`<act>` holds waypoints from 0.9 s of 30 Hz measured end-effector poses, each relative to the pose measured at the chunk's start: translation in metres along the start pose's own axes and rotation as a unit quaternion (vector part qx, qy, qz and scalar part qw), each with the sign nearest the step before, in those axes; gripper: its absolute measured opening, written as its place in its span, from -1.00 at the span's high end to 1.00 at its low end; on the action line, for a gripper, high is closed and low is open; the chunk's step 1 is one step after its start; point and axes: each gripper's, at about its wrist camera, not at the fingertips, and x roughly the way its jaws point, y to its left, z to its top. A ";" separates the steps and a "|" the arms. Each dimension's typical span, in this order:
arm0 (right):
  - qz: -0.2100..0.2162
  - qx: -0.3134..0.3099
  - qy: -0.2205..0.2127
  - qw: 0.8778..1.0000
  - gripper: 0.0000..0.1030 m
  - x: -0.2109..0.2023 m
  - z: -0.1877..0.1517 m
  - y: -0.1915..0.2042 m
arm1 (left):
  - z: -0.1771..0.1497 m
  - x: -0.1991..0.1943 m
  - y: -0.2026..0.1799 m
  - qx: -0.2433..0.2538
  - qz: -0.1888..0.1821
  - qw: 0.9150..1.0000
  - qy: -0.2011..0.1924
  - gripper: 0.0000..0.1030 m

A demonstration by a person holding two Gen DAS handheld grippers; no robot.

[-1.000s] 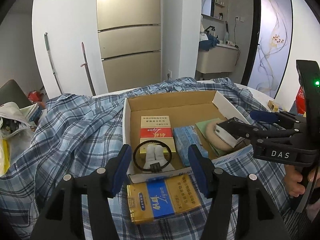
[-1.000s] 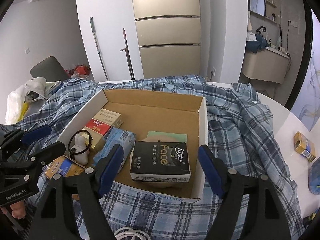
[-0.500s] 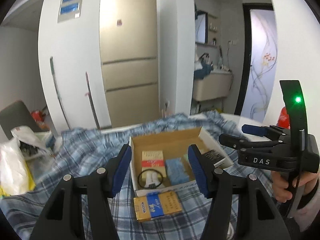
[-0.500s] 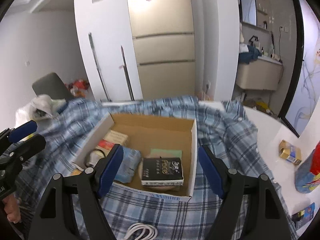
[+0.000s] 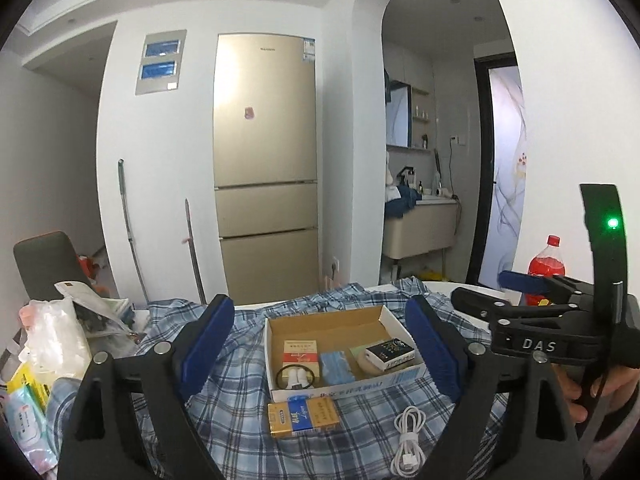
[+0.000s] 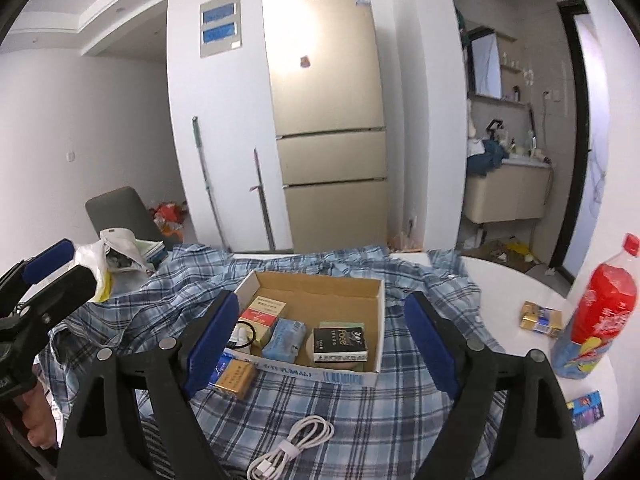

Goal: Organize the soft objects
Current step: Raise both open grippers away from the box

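Behind everything we see a tall gold fridge set against a white wall, with an arched opening to a washroom on the right. Below it a blue plaid cloth is spread over the white tabletop, and an open cardboard box sits on the cloth. We hold the left gripper above the near side of the box, its blue pads set wide, having just been opening, with nothing between them. Our right gripper hangs likewise over the box, its jaws also just widened and empty; from the left camera it shows at the right edge, with a hand on its handle. A red soda bottle stands on the bare tabletop to the right. Inside the box we find a red and white pack at the left, a blue tissue pack beside it, and a black box marked Face resting on a round beige pad at the right. A small white item ringed by a black band lies in the front left corner. Just outside the front wall lies a gold and blue pack on the cloth, and nearer us a coiled white cable.
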 end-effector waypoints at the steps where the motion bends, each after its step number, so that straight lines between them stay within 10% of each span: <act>1: -0.007 -0.002 -0.006 1.000 -0.67 -0.005 -0.002 0.002 | -0.003 -0.001 0.000 0.001 -0.002 1.000 0.002 -0.73; 9: -0.074 -0.011 -0.044 0.996 -0.99 -0.028 -0.037 0.012 | -0.039 -0.013 -0.006 0.008 0.022 1.000 0.007 -1.00; 27: -0.090 0.054 0.048 0.993 -0.99 0.010 -0.108 0.001 | -0.100 0.020 0.020 -0.046 -0.002 0.998 0.045 -1.00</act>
